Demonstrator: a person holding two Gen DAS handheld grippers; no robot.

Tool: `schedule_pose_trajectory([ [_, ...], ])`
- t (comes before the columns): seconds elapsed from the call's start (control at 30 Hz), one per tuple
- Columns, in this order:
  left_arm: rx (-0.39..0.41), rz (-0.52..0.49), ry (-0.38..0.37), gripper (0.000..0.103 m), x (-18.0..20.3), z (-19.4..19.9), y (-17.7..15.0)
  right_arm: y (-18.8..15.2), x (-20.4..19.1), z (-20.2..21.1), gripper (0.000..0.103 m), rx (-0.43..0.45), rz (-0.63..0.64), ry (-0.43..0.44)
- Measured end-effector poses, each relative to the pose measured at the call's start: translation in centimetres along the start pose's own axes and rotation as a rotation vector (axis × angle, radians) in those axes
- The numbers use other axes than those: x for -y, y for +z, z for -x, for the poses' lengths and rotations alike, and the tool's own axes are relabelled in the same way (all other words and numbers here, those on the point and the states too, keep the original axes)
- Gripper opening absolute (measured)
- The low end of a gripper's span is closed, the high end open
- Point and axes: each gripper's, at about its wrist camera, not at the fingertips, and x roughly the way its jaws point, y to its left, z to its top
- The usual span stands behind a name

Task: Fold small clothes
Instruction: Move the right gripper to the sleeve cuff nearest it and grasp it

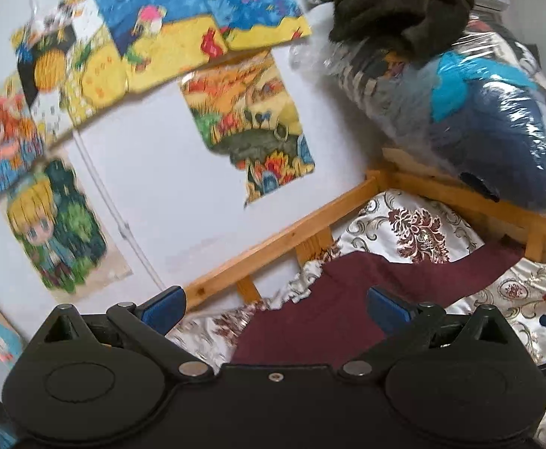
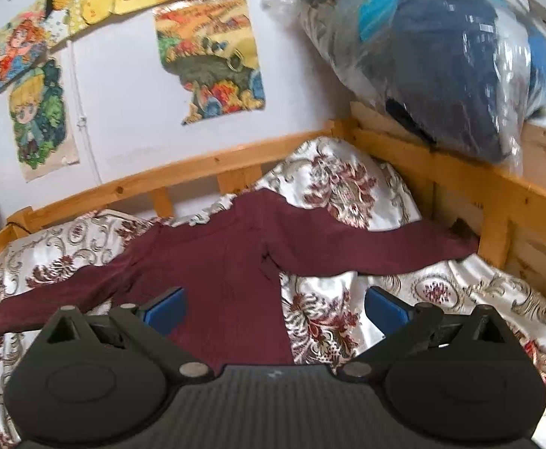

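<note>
Across the middle of the right wrist frame, the maroon top [image 2: 231, 258] lies flat on the patterned bedspread [image 2: 321, 321], sleeves spread wide, ready for folding. Both my claws, left gripper [image 1: 276, 307] and right gripper [image 2: 275, 305], hang apart, holding nothing. Wooden bed rail [image 2: 183, 172] hems upper and right edges; open room lower right.

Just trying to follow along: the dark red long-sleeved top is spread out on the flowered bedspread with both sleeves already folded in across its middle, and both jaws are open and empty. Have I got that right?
Not quite. The right wrist view shows the dark red top with both sleeves stretched straight out to the sides, not folded in. The rest holds: it lies on the flowered bedspread, and the left gripper and right gripper have open, empty jaws.
</note>
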Motion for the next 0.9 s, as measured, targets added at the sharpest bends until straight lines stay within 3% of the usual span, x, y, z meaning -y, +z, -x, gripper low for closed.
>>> schedule_pose_trajectory([
  [0.2,-0.075,0.101,-0.057,0.102,1.9,-7.9,-5.1,0.6,2.4,-3.1,0.103,-0.025,-0.005,-0.025],
  [0.37,-0.121,0.139,-0.134,0.102,4.1,-15.9,-9.3,2.8,5.4,-6.3,0.103,0.011,-0.008,-0.15],
  [0.53,-0.137,0.184,-0.217,0.102,5.1,-23.4,-13.7,2.8,9.8,-9.2,0.103,0.129,-0.138,-0.223],
  [0.67,-0.093,0.158,-0.219,0.102,4.2,-27.2,-17.5,2.4,11.7,-13.6,0.103,0.127,-0.228,-0.358],
  [0.9,-0.164,0.153,-0.237,0.102,3.1,-34.3,-19.9,1.9,13.9,-20.1,0.094,0.153,-0.379,-0.508],
])
